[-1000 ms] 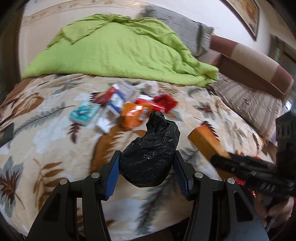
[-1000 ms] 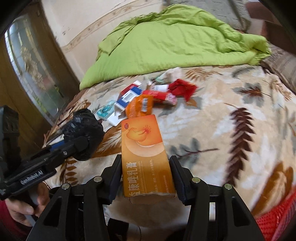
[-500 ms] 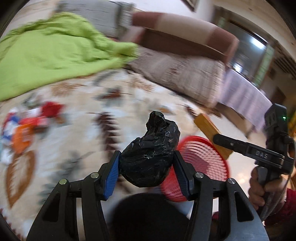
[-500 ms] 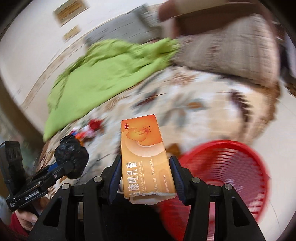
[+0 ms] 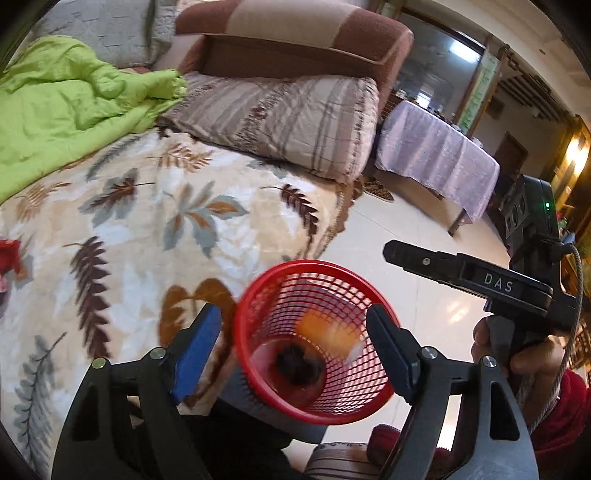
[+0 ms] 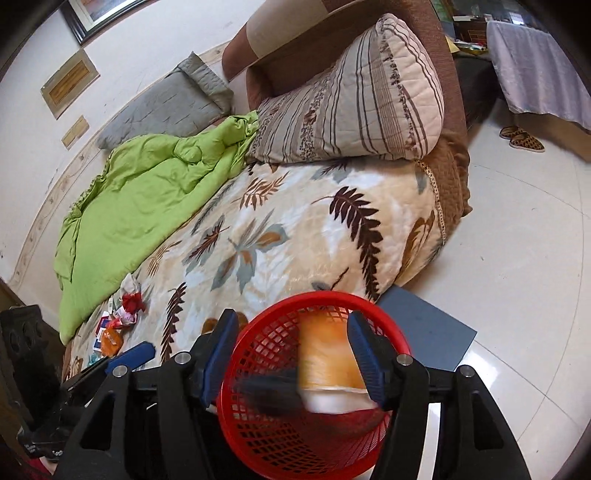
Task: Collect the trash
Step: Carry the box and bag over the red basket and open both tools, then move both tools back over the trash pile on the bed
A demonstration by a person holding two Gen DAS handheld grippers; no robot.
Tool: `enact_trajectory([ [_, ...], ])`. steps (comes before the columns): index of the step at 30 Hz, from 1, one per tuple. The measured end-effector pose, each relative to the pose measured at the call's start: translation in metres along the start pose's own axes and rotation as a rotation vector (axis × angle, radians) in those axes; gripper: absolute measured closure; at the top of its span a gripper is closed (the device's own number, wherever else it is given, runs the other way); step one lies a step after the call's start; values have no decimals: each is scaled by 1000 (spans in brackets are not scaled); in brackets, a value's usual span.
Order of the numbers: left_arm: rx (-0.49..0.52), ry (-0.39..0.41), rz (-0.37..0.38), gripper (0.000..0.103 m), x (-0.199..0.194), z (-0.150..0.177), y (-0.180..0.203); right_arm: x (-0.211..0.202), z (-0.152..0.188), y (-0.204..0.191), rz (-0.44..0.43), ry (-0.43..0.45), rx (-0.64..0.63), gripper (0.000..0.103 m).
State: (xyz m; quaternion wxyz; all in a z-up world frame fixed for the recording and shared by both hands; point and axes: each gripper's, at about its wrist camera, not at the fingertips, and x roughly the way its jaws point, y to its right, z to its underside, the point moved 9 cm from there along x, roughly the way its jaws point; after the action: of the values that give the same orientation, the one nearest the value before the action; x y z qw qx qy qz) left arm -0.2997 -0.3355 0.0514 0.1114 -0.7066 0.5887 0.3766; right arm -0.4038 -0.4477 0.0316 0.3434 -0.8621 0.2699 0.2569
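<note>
both grippers [image 5: 295, 347] [image 6: 291, 365] opening over red basket [image 5: 258, 295], blurred orange box [image 5: 327, 332] and black bag [image 5: 299, 365] inside, bed edge [image 5: 332, 221] alongside, bare floor [image 5: 424, 295] right.

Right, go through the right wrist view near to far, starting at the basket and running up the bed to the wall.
Red basket → leaf-print blanket → green quilt → grey pillow → framed picture on the wall.

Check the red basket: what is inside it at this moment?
Inside the red basket: an orange box and a black bag, both blurred, near the bottom. Anything beneath them is covered and cannot be made out.
</note>
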Motion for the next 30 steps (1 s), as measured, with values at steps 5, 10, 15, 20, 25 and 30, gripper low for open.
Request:
enact_trajectory([
  [5,-91,38,-68,23,-29,10,-47,11,2,-24,-62,-18,-23,37],
  [10,-176,82,-174,23,-63,26,-101,30,18,-77,-142,-70,-99,37],
  [15,-248,123,-280,23,-99,46,-153,52,45,-144,-220,-135,-222,36],
  [20,-354,147,-380,23,-134,73,-208,85,77,-207,-283,-218,-315,36],
  [25,-470,193,-506,23,-177,101,-266,121,116,-266,-333,-308,-389,36],
  [30,-611,243,-614,23,-221,131,-321,139,140,-310,-369,-356,-467,35],
])
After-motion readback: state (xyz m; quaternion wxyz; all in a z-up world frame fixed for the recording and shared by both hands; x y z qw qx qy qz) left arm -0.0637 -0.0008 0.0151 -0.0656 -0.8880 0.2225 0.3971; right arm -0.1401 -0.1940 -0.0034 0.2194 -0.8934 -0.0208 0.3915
